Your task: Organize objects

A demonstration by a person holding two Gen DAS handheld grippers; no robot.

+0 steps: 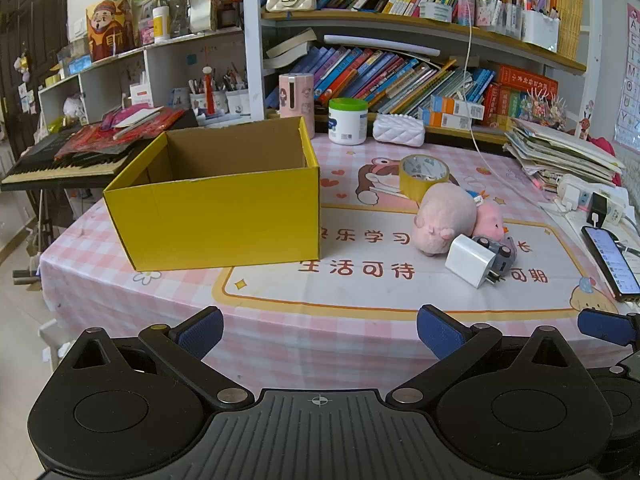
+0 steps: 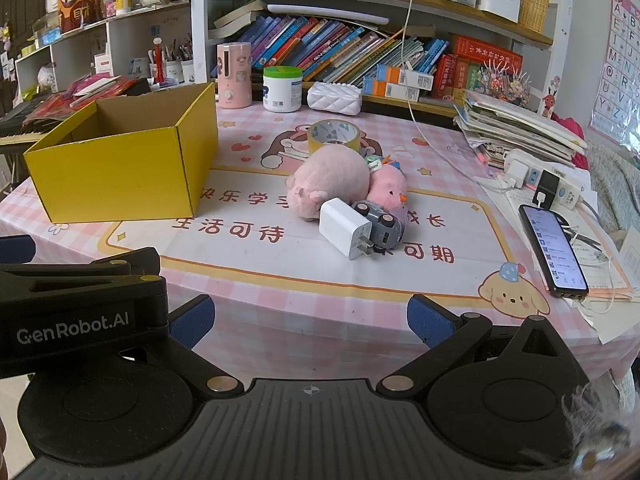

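Observation:
An open yellow cardboard box (image 1: 216,216) (image 2: 120,172) stands at the table's left; what I see of its inside is bare. To its right is a cluster: a pale pink plush pig (image 1: 444,218) (image 2: 330,184), a brighter pink plush chick (image 1: 490,220) (image 2: 388,186), a white charger plug (image 1: 470,260) (image 2: 346,228), a grey toy car (image 1: 500,254) (image 2: 380,224) and a roll of yellow tape (image 1: 424,176) (image 2: 334,134). My left gripper (image 1: 320,330) is open and empty at the table's near edge. My right gripper (image 2: 310,320) is open and empty beside it.
A phone (image 1: 610,264) (image 2: 554,250) on a cable lies at the right, by a power strip (image 2: 560,188) and a paper stack (image 2: 520,124). A white jar (image 1: 347,121), pink bottle (image 2: 234,76) and white case (image 1: 399,130) stand before the bookshelves. A keyboard (image 1: 60,164) sits left.

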